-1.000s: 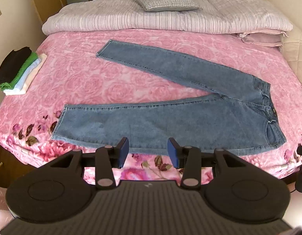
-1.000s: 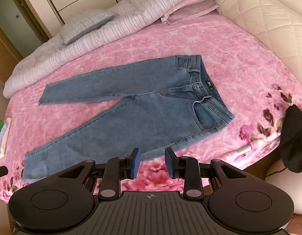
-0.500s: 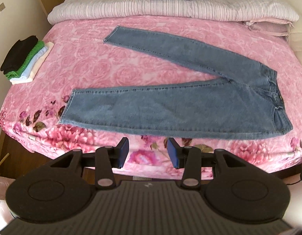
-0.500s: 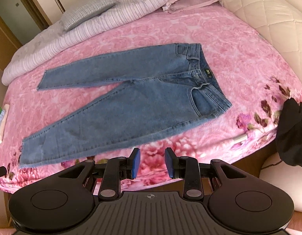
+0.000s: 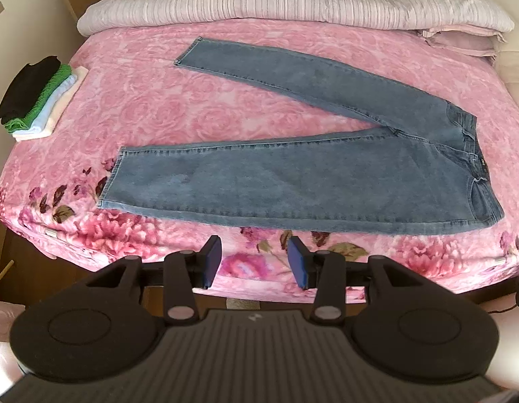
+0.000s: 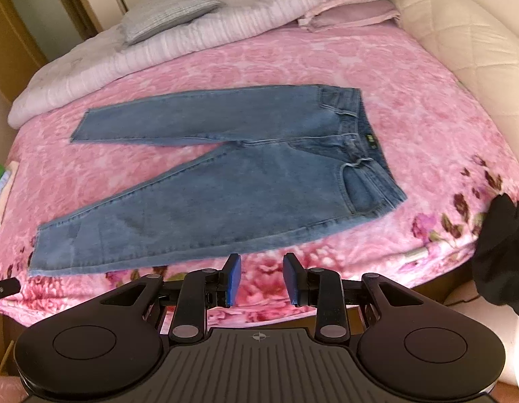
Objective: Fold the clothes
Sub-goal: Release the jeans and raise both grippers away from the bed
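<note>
Currently: jeans (image 5: 293, 174) flat on bed (image 5: 131, 107), legs splayed; left gripper (image 5: 255, 262), right gripper (image 6: 261, 280) open, empty; risk: single-layer pinch, crooked fold

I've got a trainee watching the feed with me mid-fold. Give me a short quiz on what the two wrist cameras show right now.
1. True or false: the jeans are already folded in half.
2. How many folded garments are in the stack at the bed's edge, and which colour is on top?
3. Multiple choice: the left gripper and right gripper are
A. both shut on denim
B. both open, holding nothing
C. one holding a trouser leg

Key:
1. False; they lie flat with the legs spread apart in a V.
2. Four: black on top, then green, light blue and cream.
3. B
</note>
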`<action>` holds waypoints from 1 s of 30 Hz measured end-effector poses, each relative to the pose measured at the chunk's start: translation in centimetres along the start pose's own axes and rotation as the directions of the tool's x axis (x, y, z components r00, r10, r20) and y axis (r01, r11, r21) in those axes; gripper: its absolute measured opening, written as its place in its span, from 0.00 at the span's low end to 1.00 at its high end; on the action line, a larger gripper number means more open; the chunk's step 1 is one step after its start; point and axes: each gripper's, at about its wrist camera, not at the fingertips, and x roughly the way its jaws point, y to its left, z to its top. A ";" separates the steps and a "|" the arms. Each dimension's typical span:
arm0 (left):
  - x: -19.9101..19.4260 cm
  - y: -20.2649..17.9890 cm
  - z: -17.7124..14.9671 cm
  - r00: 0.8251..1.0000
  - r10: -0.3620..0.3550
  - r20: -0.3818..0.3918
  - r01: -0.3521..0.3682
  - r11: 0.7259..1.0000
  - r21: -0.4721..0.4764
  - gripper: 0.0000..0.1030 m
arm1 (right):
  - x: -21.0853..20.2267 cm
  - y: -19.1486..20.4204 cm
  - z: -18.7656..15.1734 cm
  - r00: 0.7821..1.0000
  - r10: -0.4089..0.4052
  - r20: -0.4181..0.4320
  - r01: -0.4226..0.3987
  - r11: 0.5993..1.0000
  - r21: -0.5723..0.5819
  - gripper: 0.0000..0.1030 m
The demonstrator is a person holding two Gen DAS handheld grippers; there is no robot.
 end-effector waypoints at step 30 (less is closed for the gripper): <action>6.6 -4.2 5.7 0.984 -0.172 -0.047 0.178 0.972 0.152 0.38 | 5.8 -2.7 2.6 0.998 -0.015 -0.059 0.022 0.993 0.115 0.31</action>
